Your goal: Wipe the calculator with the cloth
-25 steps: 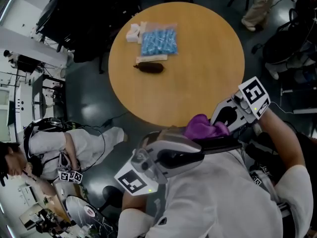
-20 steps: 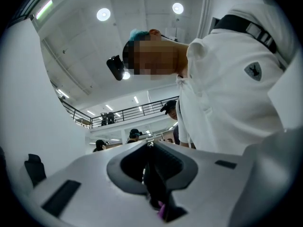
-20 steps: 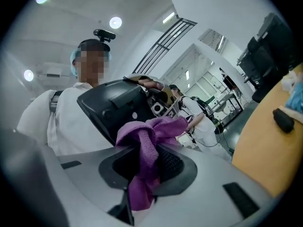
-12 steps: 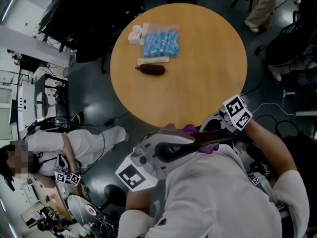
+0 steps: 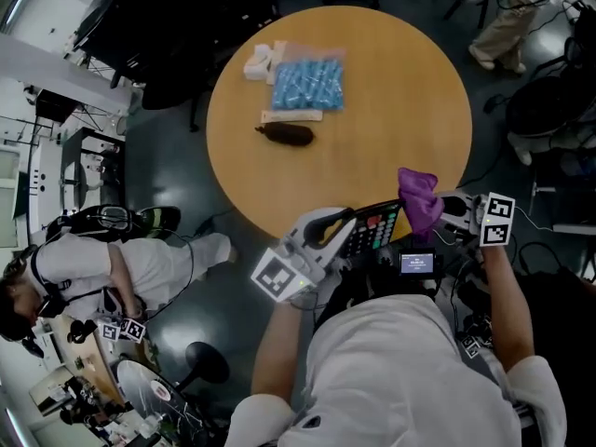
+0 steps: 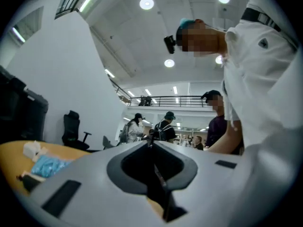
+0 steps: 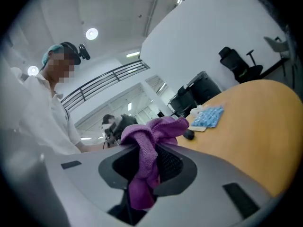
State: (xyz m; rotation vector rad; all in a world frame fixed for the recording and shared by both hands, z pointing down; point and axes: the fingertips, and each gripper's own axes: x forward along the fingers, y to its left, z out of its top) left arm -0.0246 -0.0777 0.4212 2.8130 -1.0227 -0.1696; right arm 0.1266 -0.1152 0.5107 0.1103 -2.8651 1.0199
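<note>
Blue packet bag (image 5: 305, 86), dark oblong object (image 5: 287, 135), white pieces (image 5: 261, 60) on round wooden table (image 5: 391, 110).

Left tongs (image 5: 346, 234) have the calculator (image 5: 376, 227) clamped, keys facing up, right at the near rim of the round desk (image 5: 391, 110). Right tongs (image 5: 445, 210) pinch the purple cloth (image 5: 419, 196), bunched up just beside the calculator's end. Farther back on the desk sit a blue packet (image 5: 305, 85), white pieces (image 5: 258, 61) and a dark lump (image 5: 287, 135).
</note>
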